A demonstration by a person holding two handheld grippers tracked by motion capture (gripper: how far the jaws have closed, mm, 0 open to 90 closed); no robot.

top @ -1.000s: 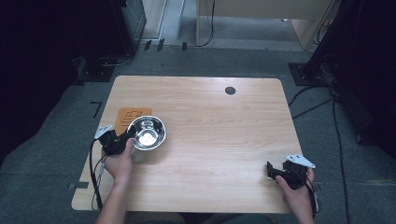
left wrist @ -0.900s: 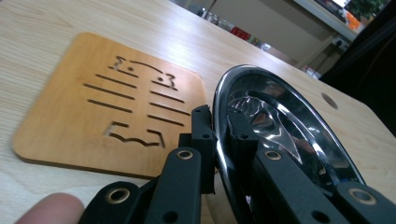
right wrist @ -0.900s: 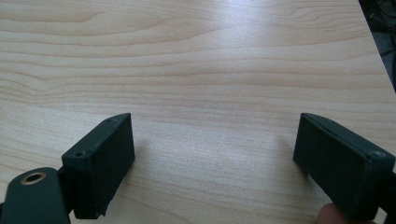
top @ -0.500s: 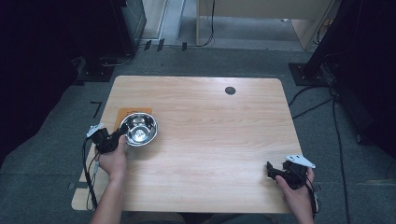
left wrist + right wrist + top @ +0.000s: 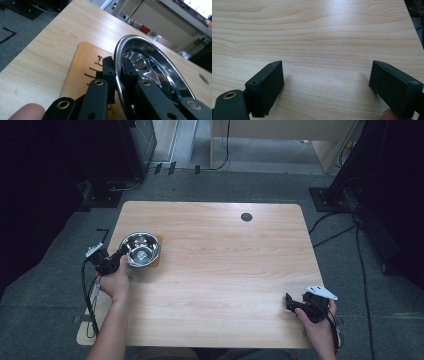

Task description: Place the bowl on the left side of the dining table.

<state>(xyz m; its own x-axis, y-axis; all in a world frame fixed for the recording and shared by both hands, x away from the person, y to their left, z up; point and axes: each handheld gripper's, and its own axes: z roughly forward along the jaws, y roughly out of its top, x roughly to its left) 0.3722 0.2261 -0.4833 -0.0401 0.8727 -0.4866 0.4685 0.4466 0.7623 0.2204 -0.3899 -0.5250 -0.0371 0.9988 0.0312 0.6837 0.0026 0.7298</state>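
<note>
Left tongs (image 5: 121,255) at left-centre of high view, pinching near rim of steel bowl (image 5: 142,249); one jaw inside rim, other outside, seen close in left gripper view (image 5: 117,75). Bowl (image 5: 152,72) over thin wooden board (image 5: 82,67) on tabletop (image 5: 220,270), board edge peeking out at bowl's right. Right tongs (image 5: 292,303) at lower right of high view, spread wide, nothing between jaws, low over bare tabletop (image 5: 322,37).
</note>
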